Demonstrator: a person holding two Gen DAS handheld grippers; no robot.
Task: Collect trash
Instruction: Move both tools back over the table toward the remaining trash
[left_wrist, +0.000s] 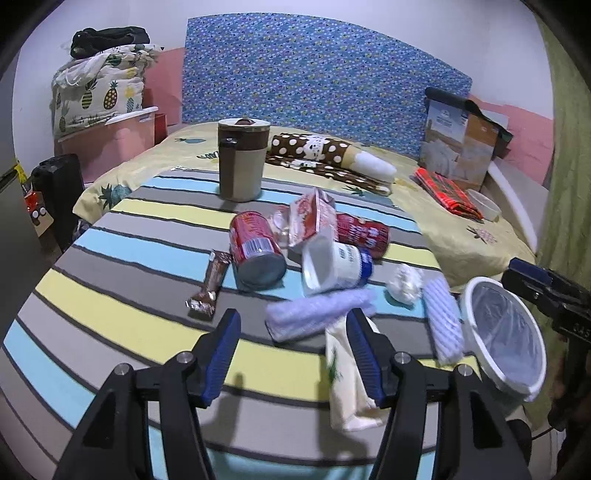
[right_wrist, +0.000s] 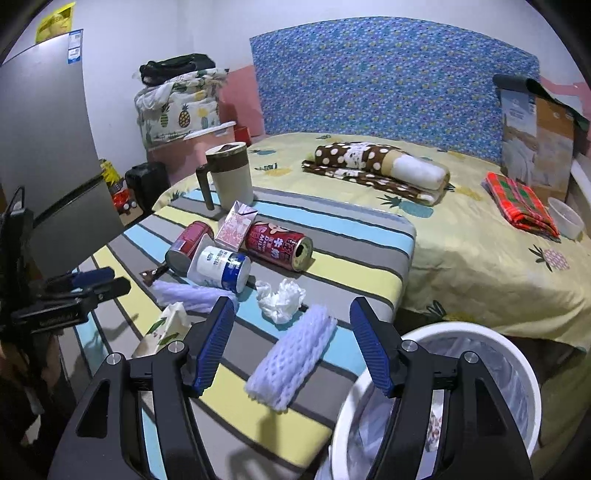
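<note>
Here, foam sleeve (right_wrist: 291, 360) just ahead, between right gripper's (right_wrist: 291, 345) open, empty jaws.

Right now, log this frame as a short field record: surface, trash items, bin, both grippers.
surface: striped mat laid on a bed
trash on mat: two red cans, white cup, carton, snack wrapper, crumpled tissue, two foam nets, tissue pack
not trash: mug, upright at the mat's far end
bin: white bin, lined, beside the mat
left gripper: open, empty
right gripper: open, empty, over a foam net
</note>
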